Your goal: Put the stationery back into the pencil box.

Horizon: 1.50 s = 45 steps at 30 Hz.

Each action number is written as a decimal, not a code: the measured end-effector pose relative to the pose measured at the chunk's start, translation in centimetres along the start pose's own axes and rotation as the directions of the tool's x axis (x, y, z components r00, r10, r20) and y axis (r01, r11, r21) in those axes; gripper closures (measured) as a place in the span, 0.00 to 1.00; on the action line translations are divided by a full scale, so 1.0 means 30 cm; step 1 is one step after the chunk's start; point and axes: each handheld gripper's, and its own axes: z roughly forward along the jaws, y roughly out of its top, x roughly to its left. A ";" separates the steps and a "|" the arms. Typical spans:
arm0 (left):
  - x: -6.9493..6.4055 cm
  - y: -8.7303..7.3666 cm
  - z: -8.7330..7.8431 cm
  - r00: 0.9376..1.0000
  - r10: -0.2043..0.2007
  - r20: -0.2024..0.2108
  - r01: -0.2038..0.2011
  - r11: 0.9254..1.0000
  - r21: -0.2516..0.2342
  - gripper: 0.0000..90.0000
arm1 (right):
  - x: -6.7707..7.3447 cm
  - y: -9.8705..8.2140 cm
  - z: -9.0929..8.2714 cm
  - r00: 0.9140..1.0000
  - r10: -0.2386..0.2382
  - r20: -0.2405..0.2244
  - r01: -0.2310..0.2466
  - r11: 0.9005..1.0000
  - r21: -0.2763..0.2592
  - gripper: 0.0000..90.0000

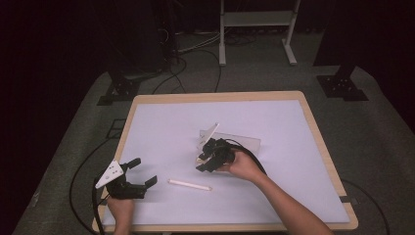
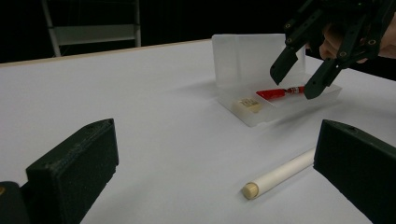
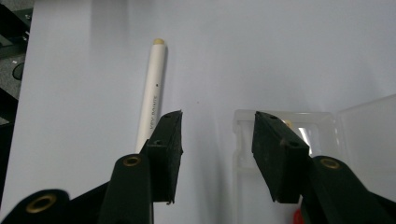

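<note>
A clear plastic box stands mid-table with its lid raised. Inside it lie a red tube and a small cream block. My right gripper hovers just above the box's near-left end, jaws apart and nothing between them; the left gripper view shows it over the red tube. A white marker with a cream end cap lies on the table between the two grippers. My left gripper rests near the front-left corner, open and empty, pointing toward the marker.
The white mat covers a wooden table whose edge runs along the far side. Cables trail from both grippers. Stand feet and a metal frame sit on the floor beyond the table.
</note>
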 end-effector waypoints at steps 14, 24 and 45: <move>0.000 0.000 0.000 1.000 -0.001 0.001 0.001 1.000 -0.001 0.00 | 0.033 0.000 0.025 1.000 -0.017 -0.023 0.017 1.000 0.005 0.56; 0.001 0.000 0.001 1.000 -0.004 0.000 0.004 1.000 -0.003 0.00 | 0.055 0.000 0.034 0.999 -0.028 -0.041 0.028 1.000 0.003 0.56; 0.001 0.000 0.001 1.000 -0.003 0.001 0.003 1.000 -0.003 0.00 | 0.078 -0.007 0.054 0.998 -0.031 -0.059 0.031 1.000 0.002 0.56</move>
